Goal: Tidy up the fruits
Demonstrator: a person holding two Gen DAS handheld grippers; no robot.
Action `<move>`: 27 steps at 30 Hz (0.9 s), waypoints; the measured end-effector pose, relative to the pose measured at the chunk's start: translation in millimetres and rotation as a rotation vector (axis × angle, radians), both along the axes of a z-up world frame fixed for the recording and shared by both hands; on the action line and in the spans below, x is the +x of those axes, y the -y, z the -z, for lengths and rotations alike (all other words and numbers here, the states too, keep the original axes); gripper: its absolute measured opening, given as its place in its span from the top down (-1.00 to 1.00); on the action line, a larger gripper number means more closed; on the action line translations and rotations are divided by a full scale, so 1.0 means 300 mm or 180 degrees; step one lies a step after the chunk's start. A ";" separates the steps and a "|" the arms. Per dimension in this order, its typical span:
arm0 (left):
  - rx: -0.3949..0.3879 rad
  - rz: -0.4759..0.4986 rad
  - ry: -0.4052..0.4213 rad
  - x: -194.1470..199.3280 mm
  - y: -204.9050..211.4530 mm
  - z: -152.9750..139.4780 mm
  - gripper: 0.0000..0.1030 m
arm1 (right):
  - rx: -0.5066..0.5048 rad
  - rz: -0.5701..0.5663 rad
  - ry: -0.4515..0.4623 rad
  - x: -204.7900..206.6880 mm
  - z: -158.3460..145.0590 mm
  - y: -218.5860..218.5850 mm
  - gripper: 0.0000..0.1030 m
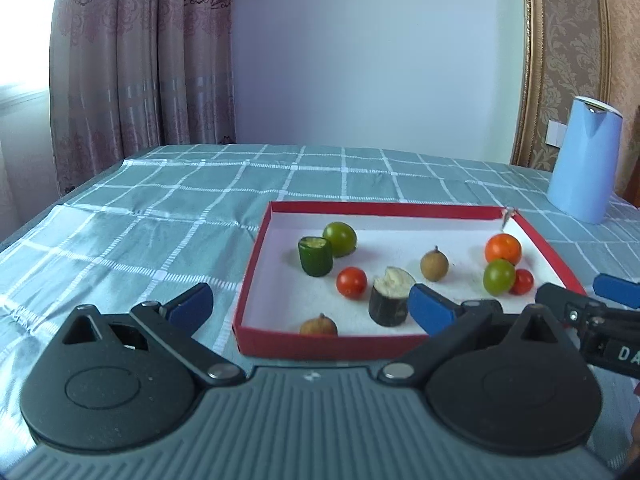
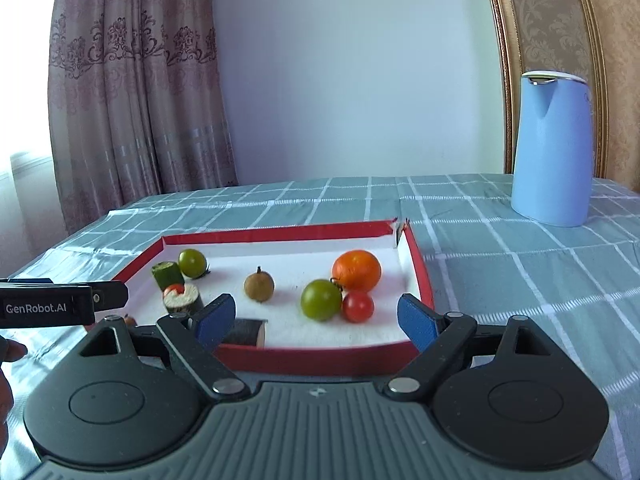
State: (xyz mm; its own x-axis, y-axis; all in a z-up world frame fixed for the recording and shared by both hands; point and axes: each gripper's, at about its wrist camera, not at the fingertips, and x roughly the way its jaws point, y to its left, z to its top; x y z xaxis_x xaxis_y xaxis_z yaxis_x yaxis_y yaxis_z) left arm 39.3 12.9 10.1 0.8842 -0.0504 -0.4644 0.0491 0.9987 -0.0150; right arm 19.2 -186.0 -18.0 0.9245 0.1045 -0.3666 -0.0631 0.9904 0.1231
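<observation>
Checked tablecloth (image 1: 160, 208) | red tray (image 1: 256, 272) holds fruits | both tools apart, empty

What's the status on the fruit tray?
Left hand-held gripper open, empty. Right hand-held gripper open, empty. Fruits all in red tray. Nothing in the way.

Open tablecloth (image 1: 132, 216) left of fruit-filled red box (image 1: 256, 276).

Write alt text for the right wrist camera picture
An open right gripper faces a red-walled tray holding green, red and orange tomatoes, a brown longan and cut pieces. It sits on a checked tablecloth with a blue kettle behind.
</observation>
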 end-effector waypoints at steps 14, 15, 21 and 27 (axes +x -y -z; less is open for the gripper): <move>0.0040 0.0076 -0.0013 -0.029 0.036 0.013 -1.00 | -0.0167 0.0093 0.0043 -0.034 0.020 -0.021 -0.72; 0.0042 0.0080 -0.0022 -0.027 0.037 0.016 -1.00 | -0.0161 0.0088 0.0023 -0.030 0.021 -0.021 -0.72; 0.0095 0.0120 -0.0033 -0.028 0.051 0.029 -1.00 | -0.0149 0.0044 -0.0034 -0.022 0.026 -0.022 -0.72; 0.0082 0.0141 -0.0014 -0.039 0.055 0.024 -1.00 | -0.0145 0.0045 -0.0048 -0.020 0.027 -0.024 -0.72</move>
State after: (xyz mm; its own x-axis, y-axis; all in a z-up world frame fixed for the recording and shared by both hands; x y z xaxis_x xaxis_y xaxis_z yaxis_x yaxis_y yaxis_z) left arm 27.6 -3.5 2.8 0.8793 -0.0776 -0.4699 0.0934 0.9956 0.0103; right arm 13.2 -178.7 -26.1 0.9201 0.0743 -0.3845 -0.0476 0.9958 0.0785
